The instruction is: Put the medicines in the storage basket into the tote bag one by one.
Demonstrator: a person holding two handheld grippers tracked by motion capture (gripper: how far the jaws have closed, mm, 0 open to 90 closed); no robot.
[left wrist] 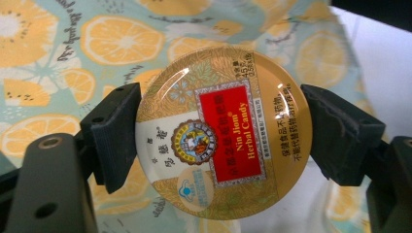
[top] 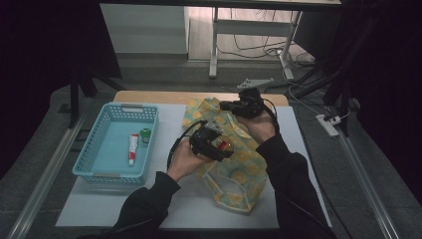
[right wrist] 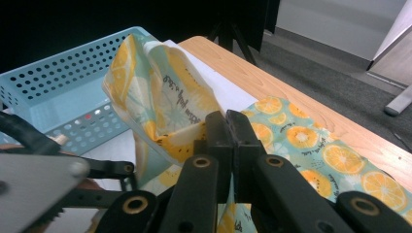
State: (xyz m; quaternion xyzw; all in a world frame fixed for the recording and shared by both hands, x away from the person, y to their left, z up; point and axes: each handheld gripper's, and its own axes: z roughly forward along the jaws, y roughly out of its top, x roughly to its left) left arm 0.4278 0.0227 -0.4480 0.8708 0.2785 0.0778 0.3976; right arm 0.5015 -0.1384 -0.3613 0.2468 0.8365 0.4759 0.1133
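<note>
A round gold candy tin [left wrist: 223, 141] with a red label sits between the pads [left wrist: 116, 131] of my left gripper [top: 221, 144], which is shut on its rim. The tin hangs over a lemon-print fabric bag [top: 239, 169] that lies on the white mat. In the right gripper view, my right gripper [right wrist: 227, 131] is shut on the bag's edge [right wrist: 160, 107] and holds that part raised off the table. In the high view, the right gripper [top: 225, 105] is at the bag's far end, just beyond the left gripper.
A light blue perforated basket [top: 94, 149] stands at the left on the mat and holds a white and red tube [top: 133, 148] and a small green-capped item [top: 145, 134]. The wooden table edge [right wrist: 301, 102] runs behind the bag. Desk legs and cables stand beyond.
</note>
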